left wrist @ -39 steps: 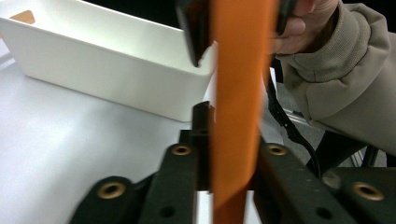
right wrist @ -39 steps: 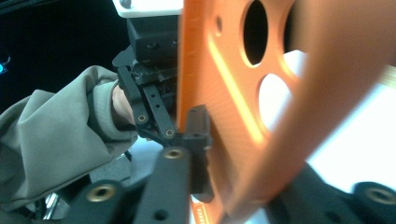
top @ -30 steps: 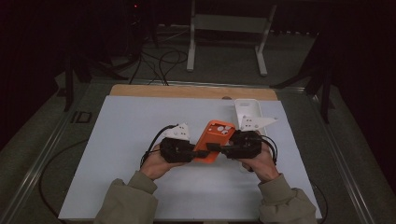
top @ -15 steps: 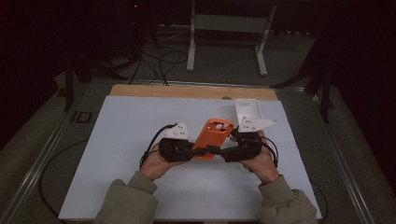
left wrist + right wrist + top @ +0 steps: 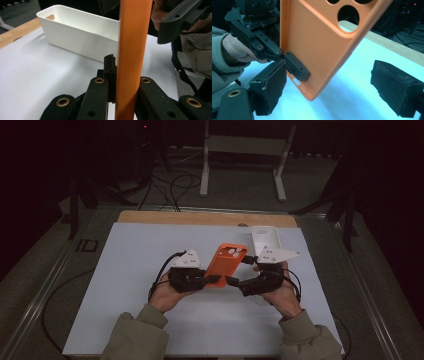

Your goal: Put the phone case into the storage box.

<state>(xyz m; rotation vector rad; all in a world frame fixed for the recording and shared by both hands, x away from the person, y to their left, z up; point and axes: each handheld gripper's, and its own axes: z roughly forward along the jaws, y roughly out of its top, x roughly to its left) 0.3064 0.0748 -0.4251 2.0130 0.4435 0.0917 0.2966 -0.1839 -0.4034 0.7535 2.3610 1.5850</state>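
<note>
The white mat [image 5: 125, 285] lies bare to the left and front of the hands, with a wooden edge [image 5: 200, 218] along its far side. The left gripper [image 5: 212, 280] has its jaws clamped narrow on the lower edge of the orange case [image 5: 227, 262], held tilted above the middle of the mat. The case is thin, matte and finely dotted inside, with round camera holes near its top. The right gripper [image 5: 231, 281] has just been opening; its foam pads [image 5: 395, 90] stand wide, the case between them untouched. A white bin [image 5: 265, 240], smooth and oblong, sits near behind it.
</note>
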